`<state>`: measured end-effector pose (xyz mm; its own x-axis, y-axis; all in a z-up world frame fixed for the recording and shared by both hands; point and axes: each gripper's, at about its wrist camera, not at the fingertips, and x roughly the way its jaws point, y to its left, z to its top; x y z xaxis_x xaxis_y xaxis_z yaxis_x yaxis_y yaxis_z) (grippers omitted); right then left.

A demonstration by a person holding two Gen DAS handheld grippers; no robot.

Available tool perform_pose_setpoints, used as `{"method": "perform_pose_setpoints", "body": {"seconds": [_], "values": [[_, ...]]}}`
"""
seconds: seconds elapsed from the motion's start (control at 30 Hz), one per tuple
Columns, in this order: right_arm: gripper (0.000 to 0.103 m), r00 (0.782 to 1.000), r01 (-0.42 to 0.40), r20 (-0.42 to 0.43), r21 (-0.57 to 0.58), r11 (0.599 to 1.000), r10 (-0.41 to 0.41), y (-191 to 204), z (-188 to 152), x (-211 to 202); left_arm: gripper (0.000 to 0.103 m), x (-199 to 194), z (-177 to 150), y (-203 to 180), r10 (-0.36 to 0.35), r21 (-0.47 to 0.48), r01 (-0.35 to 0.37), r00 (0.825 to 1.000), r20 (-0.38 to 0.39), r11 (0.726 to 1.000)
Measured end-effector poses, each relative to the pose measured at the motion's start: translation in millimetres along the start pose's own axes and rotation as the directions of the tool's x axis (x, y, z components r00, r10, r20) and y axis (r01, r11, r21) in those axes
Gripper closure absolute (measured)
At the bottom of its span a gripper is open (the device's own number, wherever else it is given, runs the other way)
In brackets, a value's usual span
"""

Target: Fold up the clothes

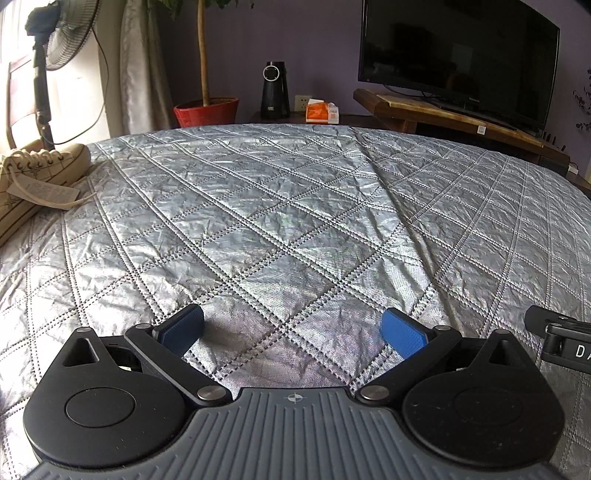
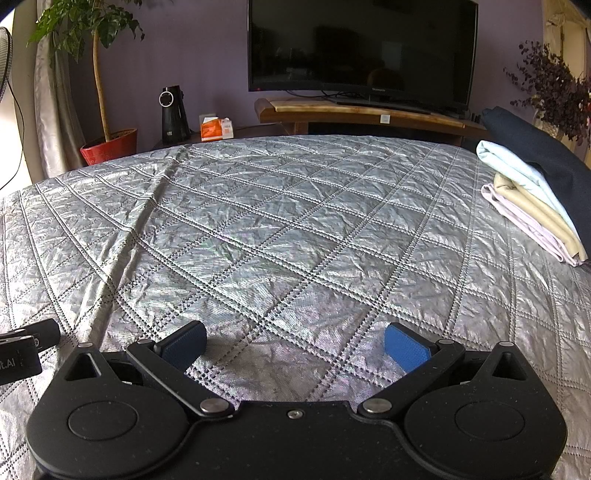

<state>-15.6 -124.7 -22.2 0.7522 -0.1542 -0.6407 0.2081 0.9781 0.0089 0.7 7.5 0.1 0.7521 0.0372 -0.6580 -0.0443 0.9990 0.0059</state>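
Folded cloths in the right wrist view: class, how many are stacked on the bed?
3, stacked at the bed's right edge: pale blue on top, beige in the middle, lilac underneath. The dark fabric beside them may hide more.

- The shoes (image 1: 33,181) on the bed's left are cut off by the left wrist picture's edge; the print on their paper tag (image 1: 44,194) is too small to read.
- The stack of folded clothes (image 2: 532,206) runs out of the right wrist picture at the right edge, and a dark blue cloth (image 2: 546,158) hides its far side.
- The standing fan (image 1: 61,33) is cropped at the top.
- The lettering on the orange box (image 2: 216,129) is too small to read.
- The right gripper (image 1: 561,341) shows only as a black part at the right edge of the left wrist view, its lettering cut short.
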Motion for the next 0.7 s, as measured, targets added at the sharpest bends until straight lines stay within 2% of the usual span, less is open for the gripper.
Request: {"method": "perform_pose_setpoints", "body": {"seconds": [0.7], "values": [[0.0, 1.0, 0.0, 0.0, 0.0, 1.0, 0.0, -0.3, 0.0, -0.2, 0.0, -0.7, -0.2, -0.4, 0.0, 0.0, 0.0, 1.0, 0.0, 1.0]]}}
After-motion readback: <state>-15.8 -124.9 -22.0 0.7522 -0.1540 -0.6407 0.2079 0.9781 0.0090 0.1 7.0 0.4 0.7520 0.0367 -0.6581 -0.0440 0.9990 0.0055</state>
